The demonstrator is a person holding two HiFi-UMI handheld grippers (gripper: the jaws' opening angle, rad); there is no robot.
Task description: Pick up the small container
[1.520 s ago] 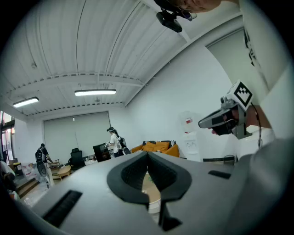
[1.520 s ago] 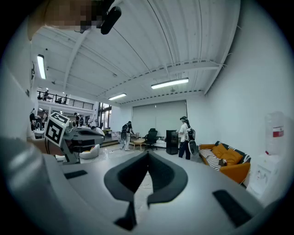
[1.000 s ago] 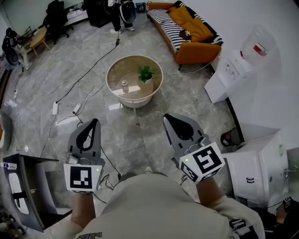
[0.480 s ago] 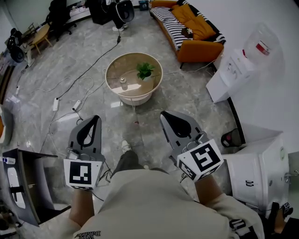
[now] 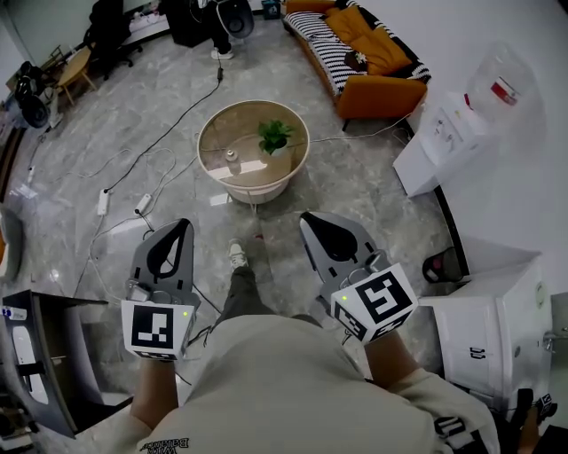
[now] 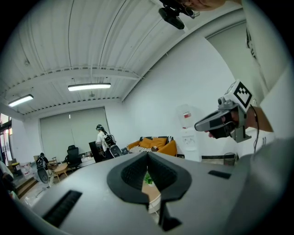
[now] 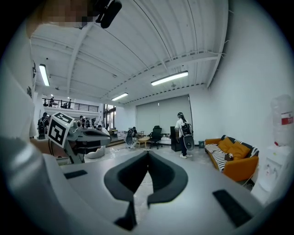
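Note:
The small container [image 5: 233, 157] is a little clear jar standing on the round glass-topped table [image 5: 219, 177], left of a green potted plant [image 5: 276, 136]. The table stands on the floor well ahead of me. My left gripper [image 5: 184, 225] is held at waist height, shut and empty, pointing toward the table. My right gripper [image 5: 307, 218] is beside it, also shut with nothing in it. In the left gripper view the left gripper [image 6: 147, 154] has its jaws closed together, and the plant [image 6: 147, 176] shows through their opening. The right gripper [image 7: 148, 154] has its jaws pressed together too.
An orange sofa [image 5: 368, 62] stands at the back right, with a water dispenser [image 5: 448, 133] and a white cabinet [image 5: 488, 324] along the right wall. Cables and power strips [image 5: 142, 204] lie on the floor at the left. My leg and shoe [image 5: 236, 257] are between the grippers. A person [image 5: 220, 22] stands far back.
I have stepped forward: a leg and shoe have come into view between the grippers and the table sits slightly further left. Both grippers stay shut and level.

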